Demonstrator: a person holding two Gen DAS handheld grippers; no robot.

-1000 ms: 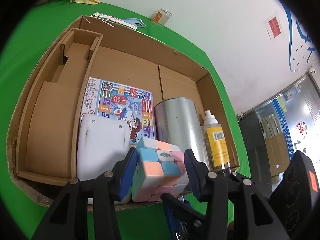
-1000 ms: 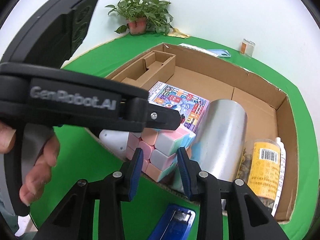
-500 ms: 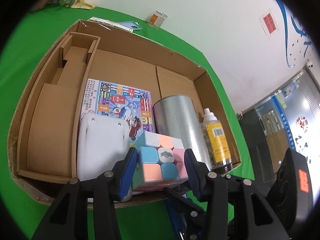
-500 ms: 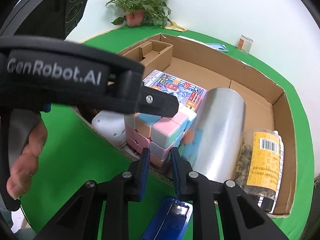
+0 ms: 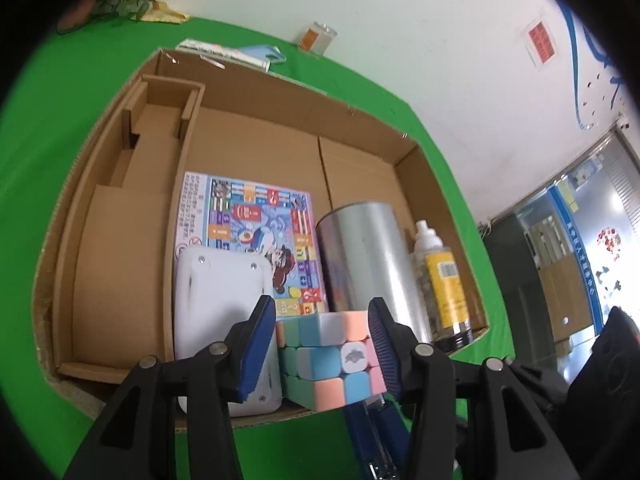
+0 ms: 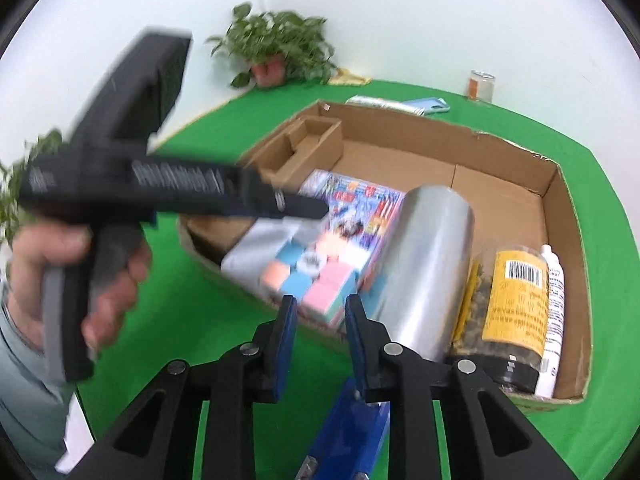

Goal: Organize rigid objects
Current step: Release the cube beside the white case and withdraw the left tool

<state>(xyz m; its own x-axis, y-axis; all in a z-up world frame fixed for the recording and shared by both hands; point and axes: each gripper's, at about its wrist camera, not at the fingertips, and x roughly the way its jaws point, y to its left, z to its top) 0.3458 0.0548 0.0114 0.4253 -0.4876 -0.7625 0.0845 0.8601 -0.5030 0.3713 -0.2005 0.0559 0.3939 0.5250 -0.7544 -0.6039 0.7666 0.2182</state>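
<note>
My left gripper holds the cube: both blue fingers press on its side faces, pinching it above the near wall of the box. The cube is pastel, with pink, blue, green and white squares, and a logo on its centre square. In the right wrist view it shows blurred just under the left gripper's black body, over the near edge of the box.

My right gripper points at the cube from the near side. Its fingers stand a narrow gap apart and are opening; nothing lies between them. Below them a blue stapler lies on the green worktop, in front of the box.

The box sits on the worktop, reaching towards its far edge. Along its near wall, left to right in the left wrist view: a white device, a silver can and a jar with a yellow label, with a white bottle just beyond the jar. A printed game board lies flat under the white device. A cardboard insert fills the box's left side.

At the worktop's far edge stand a potted plant and a small glass jar. My left hand grips the left gripper's handle.
</note>
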